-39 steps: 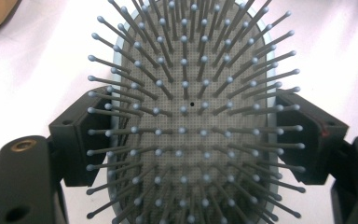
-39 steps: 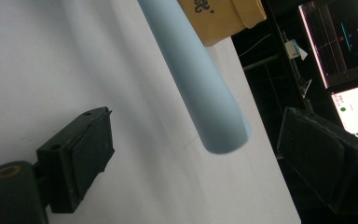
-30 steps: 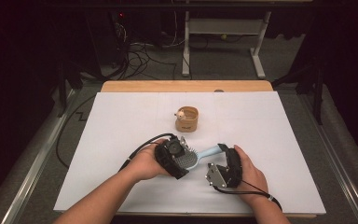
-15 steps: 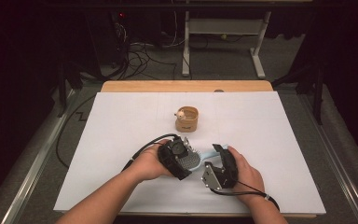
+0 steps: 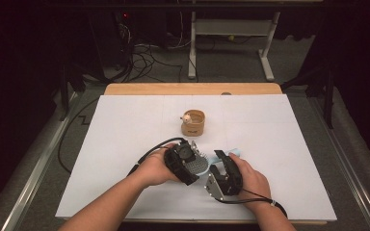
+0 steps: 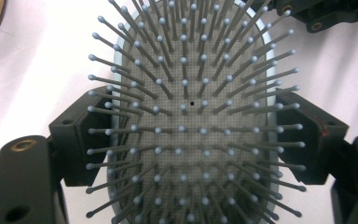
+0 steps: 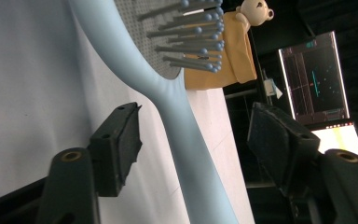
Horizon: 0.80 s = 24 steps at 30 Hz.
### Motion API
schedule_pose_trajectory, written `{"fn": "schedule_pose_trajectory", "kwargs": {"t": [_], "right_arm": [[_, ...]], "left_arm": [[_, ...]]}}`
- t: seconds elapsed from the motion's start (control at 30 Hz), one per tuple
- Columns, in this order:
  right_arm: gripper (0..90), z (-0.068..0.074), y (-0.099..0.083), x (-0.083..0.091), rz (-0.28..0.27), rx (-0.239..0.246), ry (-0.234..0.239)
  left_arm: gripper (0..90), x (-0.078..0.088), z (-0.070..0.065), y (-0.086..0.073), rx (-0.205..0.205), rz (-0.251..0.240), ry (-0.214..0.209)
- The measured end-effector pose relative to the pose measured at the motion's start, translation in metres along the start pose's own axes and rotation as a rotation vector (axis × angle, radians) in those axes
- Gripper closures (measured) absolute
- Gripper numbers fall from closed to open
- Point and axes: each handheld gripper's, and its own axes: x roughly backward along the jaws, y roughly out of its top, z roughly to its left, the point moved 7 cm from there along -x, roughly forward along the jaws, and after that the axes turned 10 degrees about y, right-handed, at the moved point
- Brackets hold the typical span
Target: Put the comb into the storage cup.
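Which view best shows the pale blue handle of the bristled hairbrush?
The right gripper view: the pale blue handle runs between the right gripper's closing jaws, untouched. The left gripper view shows the brush head clamped by the left gripper. The high view shows a sliver.

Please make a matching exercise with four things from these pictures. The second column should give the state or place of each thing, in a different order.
Column one:
1. left claw
2. right claw
3. hairbrush
4. tan holder

Column two:
A. stands alone on the white table cover, with a small bear figure on its rim
B. shut on the head of the brush, one pad on each side
C. light blue, bristles facing the camera in the left gripper view
D. jaws on both sides of the brush handle, closing in but not yet touching it

Pairs: 1-B, 2-D, 3-C, 4-A
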Motion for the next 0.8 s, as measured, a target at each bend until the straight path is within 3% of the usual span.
{"fn": "schedule_pose_trajectory", "kwargs": {"t": [0.07,0.23,0.43,0.8], "right_arm": [[38.8,-0.0004,0.0005,0.0006,0.007,0.032,0.002],[43.2,0.0019,0.0025,-0.0001,0.004,0.046,0.001],[52.8,0.0045,0.0048,-0.0005,0.017,0.105,0.005],[64.4,0.0084,0.0073,-0.001,0.037,0.147,-0.001]], "left_arm": [[20.4,0.0001,-0.0001,0.0002,0.001,-0.002,-0.002],[20.4,0.0,-0.0002,0.0011,0.005,-0.007,0.0],[20.4,0.0005,-0.001,0.0025,-0.001,-0.01,-0.004],[20.4,0.0011,-0.0019,0.0051,-0.001,-0.017,-0.003]]}}
